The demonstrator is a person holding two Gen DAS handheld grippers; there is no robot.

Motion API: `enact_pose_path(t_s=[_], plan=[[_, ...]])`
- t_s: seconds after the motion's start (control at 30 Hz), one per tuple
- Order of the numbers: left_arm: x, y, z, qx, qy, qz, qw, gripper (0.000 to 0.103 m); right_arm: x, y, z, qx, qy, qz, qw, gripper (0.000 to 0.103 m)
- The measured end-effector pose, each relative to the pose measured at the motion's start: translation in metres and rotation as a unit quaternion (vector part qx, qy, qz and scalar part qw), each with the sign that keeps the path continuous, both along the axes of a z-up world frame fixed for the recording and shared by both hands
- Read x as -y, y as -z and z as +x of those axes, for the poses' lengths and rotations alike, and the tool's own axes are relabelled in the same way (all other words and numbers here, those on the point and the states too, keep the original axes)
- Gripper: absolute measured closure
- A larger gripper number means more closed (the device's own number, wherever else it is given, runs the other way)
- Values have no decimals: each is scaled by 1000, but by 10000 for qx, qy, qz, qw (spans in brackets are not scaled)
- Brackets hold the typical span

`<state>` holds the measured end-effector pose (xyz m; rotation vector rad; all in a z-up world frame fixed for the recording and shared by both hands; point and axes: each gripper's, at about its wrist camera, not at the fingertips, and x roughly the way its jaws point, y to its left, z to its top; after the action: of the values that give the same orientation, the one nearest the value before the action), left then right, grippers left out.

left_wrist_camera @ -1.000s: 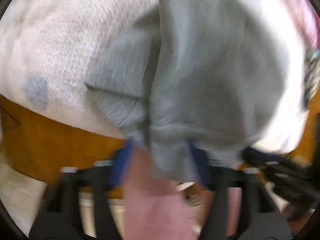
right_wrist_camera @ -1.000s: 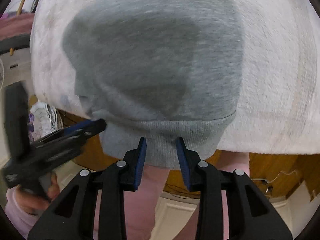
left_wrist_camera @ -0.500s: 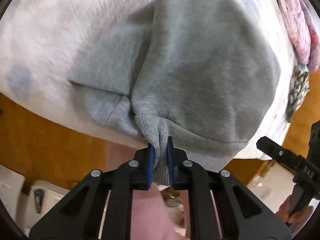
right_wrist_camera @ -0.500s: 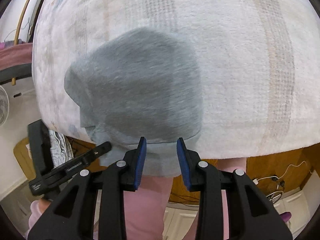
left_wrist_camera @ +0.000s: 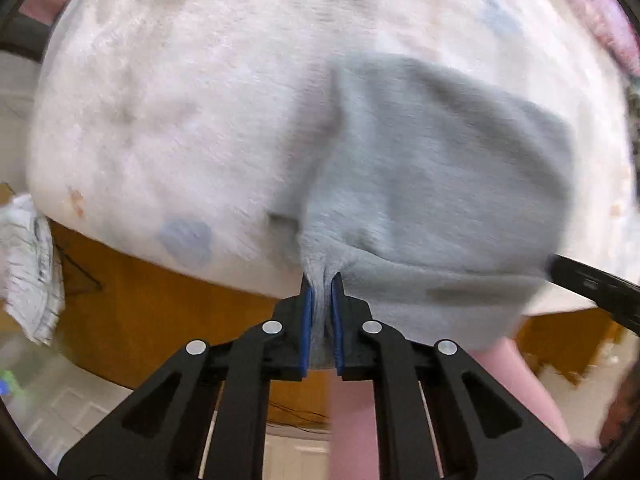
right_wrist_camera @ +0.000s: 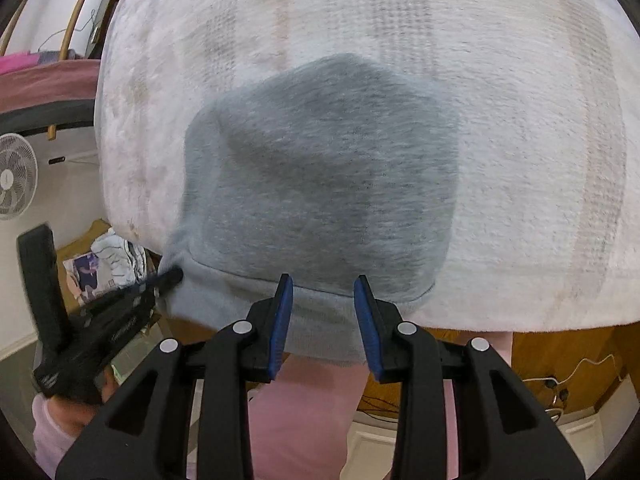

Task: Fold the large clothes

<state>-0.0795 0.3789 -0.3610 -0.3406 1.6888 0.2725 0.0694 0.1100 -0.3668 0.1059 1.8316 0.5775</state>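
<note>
In the left wrist view, the ribbed hem of the grey fleece sweatshirt (left_wrist_camera: 432, 184) was seen bunched between the blue pads of the left gripper (left_wrist_camera: 320, 312), whose jaws had just closed narrowly on it. The garment lay at the near edge of the white fluffy blanket (left_wrist_camera: 180, 112).

In the right wrist view, the right gripper (right_wrist_camera: 324, 320) was held partly open, the hem of the sweatshirt (right_wrist_camera: 320, 184) lying between its pads; a firm grip could not be confirmed.
</note>
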Motion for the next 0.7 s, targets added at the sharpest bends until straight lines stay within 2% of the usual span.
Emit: enact_pose_path(t_s=[0.1,0.13,0.17,0.23,0.27,0.3,0.33,0.37,0.4,0.5,0.53,0.6,0.63,0.7], plan=[[-19,60,9,-477,-533,-228,9972,94,-8,24,0,-144,-72,-11,9999,76],[-18,78,14,-560,-560,-295,9964,94,-11,35,-1,-132,-167,-166,9996,77],[-9,94,23,-664,-366,-155,9970,93,-15,49,-2,-67,-221,-339,9992,81],[7,93,34,-907,-124,112,9957,93,-17,57,-2,-36,-104,-369,9993,82],[13,85,38,-1011,-24,155,9947,86,-19,56,-1,-42,-100,-478,9988,81],[16,74,39,-958,31,129,9953,64,-20,53,0,-73,-118,-521,9985,78],[19,55,40,-816,103,253,9963,52,-20,48,1,-117,-110,-500,9986,77],[20,41,40,-705,172,385,9966,42,-18,43,2,-150,-74,-487,9987,77],[22,23,41,-576,310,540,9964,42,-14,35,5,-164,8,-412,9990,77],[34,-13,51,-325,639,853,9938,43,-3,6,19,262,150,-330,9990,77],[29,-26,55,-200,666,818,9942,45,-1,0,25,414,184,-351,9984,77],[48,-35,76,224,671,437,9965,65,2,-2,41,557,258,-316,9976,77],[53,-30,83,315,672,277,9969,69,1,2,48,612,273,-385,9970,77],[54,-13,116,528,598,-88,9968,92,-7,21,63,681,252,-500,9961,78]])
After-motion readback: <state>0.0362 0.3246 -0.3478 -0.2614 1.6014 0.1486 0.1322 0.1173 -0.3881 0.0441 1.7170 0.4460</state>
